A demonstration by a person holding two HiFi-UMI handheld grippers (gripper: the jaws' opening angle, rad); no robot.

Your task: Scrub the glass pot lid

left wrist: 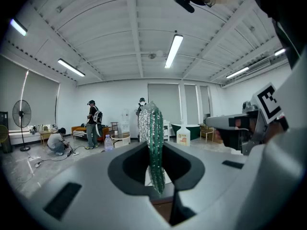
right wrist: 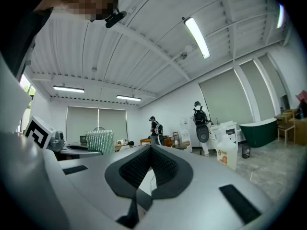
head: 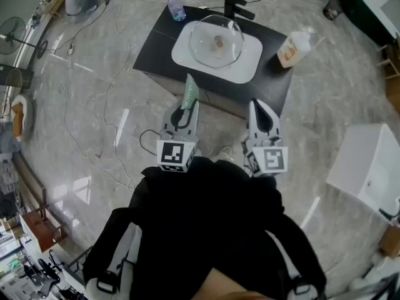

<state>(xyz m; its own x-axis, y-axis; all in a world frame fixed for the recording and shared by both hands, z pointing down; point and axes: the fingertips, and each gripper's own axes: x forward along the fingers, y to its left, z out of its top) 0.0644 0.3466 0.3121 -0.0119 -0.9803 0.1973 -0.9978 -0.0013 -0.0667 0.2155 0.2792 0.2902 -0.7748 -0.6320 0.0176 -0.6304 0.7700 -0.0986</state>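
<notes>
The glass pot lid [head: 215, 41] lies in the white basin [head: 247, 67] of a sink set in a dark counter, ahead of both grippers. My left gripper [head: 188, 107] [left wrist: 154, 152] is shut on a green and silver scrub sponge [head: 190, 90] [left wrist: 152, 138], which stands upright out of the jaws, short of the counter's near edge. My right gripper [head: 257, 108] [right wrist: 150, 151] is shut with nothing in it, level with the left one. From the right gripper view the sponge [right wrist: 100, 141] shows at the left.
A soap bottle [head: 294, 47] [right wrist: 228, 155] stands at the counter's right, a water bottle [head: 176, 7] at its back left, a black faucet [head: 237, 8] behind the basin. A white box [head: 369, 164] sits on the floor at right. Cables cross the floor at left. Several people stand far off.
</notes>
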